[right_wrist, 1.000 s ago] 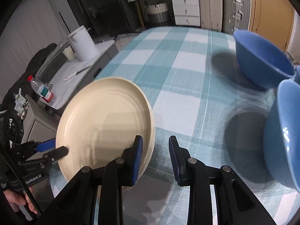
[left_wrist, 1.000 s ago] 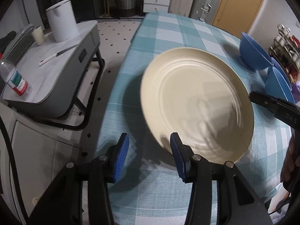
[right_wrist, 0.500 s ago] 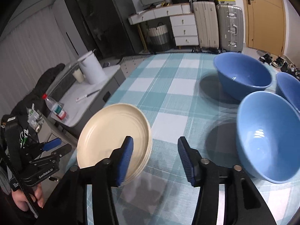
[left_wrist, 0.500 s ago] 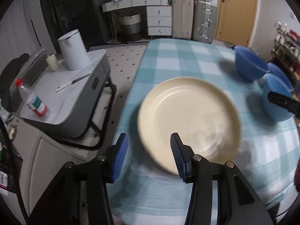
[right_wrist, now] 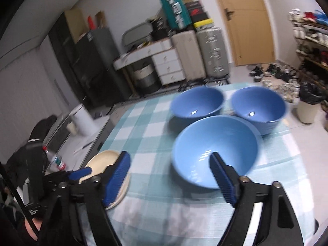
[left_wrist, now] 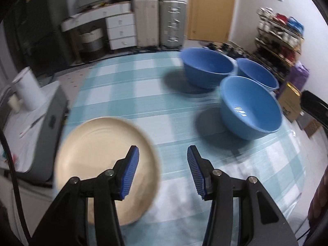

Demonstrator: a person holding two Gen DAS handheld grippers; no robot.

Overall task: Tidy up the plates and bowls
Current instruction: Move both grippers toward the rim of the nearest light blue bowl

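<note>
Both tongs (left_wrist: 162, 174) higher above checked tablecloth (left_wrist: 127, 94), cluttered room beyond.

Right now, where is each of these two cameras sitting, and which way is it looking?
Left wrist: rides the left gripper, facing down across the checked table toward the cream plate and blue bowls; its own open fingers show.
Right wrist: rides the right gripper, whose jaws have just been opening with nothing between them, facing the bowls; the left gripper shows at lower left.
Both share the plate, three bowls and the door.

Checked tablecloth (left_wrist: 131, 102), suitcases (left_wrist: 160, 22), white drawers (right_wrist: 168, 65), wooden door (left_wrist: 211, 10)
</note>
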